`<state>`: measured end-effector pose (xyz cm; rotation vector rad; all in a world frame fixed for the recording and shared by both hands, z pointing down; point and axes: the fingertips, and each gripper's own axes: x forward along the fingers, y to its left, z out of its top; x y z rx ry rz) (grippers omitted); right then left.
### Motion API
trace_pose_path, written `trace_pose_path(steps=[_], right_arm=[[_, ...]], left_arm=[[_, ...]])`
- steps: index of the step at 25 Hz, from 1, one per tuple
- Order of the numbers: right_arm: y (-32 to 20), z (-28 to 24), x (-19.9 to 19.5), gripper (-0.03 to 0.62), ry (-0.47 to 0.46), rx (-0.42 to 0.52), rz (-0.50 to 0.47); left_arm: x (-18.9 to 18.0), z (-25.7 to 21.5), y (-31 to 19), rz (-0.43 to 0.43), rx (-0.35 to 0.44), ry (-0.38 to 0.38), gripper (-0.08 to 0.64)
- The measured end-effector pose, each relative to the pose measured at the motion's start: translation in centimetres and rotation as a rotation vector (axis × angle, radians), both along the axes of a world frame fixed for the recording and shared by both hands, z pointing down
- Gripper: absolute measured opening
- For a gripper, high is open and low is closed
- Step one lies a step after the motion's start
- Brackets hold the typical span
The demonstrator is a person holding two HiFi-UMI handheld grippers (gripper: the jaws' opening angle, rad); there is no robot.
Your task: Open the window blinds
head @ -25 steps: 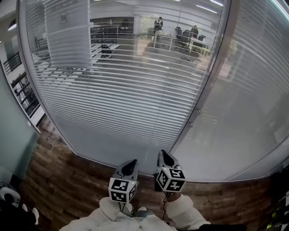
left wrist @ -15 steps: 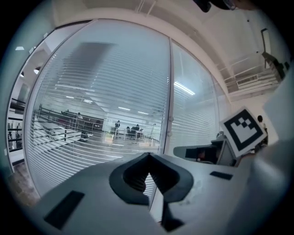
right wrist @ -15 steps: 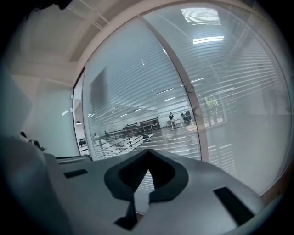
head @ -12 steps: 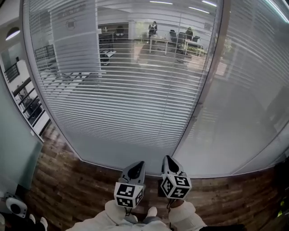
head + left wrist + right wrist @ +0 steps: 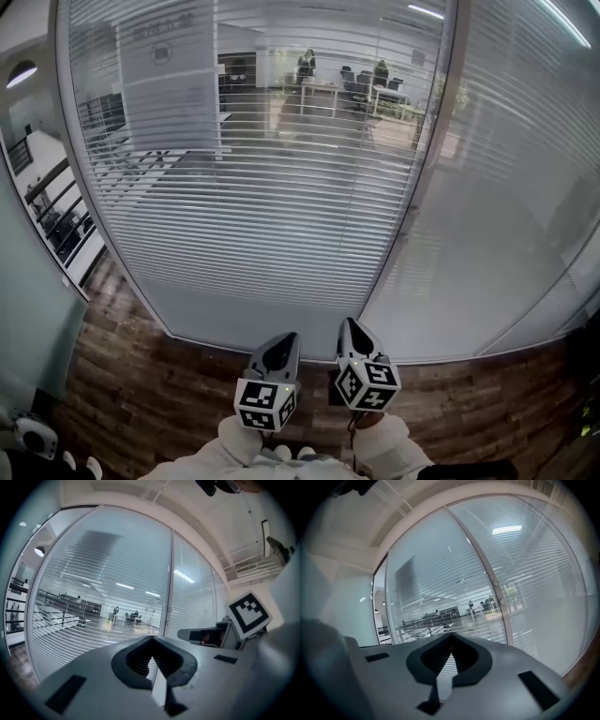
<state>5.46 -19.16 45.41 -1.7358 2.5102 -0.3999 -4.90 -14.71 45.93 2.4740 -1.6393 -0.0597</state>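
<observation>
Left gripper (image 5: 283, 339), right gripper (image 5: 349, 324): side by side at 6 o'clock, both clenched shut, empty. Window blinds (image 5: 253, 197): 12 o'clock, well apart, slats horizontal. Frame post (image 5: 427, 178) with small knob (image 5: 501, 601): 1 o'clock, probably the control; right gripper nearer.

Low in the centre of my head view sits the grey, wedge-shaped plastic left gripper (image 5: 287, 339), tapering to a point, with its twin, the right gripper (image 5: 348, 325), just beside it. Each carries a white cube printed with black square markers: the left cube (image 5: 265, 405) and the right cube (image 5: 367, 384). Pale cream sleeves (image 5: 234, 442) cover both arms. A thin dark cable (image 5: 352, 426) hangs under the right cube. Up close I see black ribbed pads (image 5: 138, 661) lining the grey shells.
</observation>
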Motion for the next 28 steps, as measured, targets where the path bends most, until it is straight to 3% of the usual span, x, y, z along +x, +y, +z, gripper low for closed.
trace_pose_path(steps=[3,28], right_arm=[[0.1,-1.2,-0.3,0.012,-0.015,0.034,-0.003],[-0.2,-0.9,0.6,0.012,0.023,0.022,-0.037]], left_arm=[[-0.4,-0.3,-0.4,-0.013,0.009,-0.013,0.000],[1.5,-1.0,-1.0,-0.030,0.009,-0.017,0.000]])
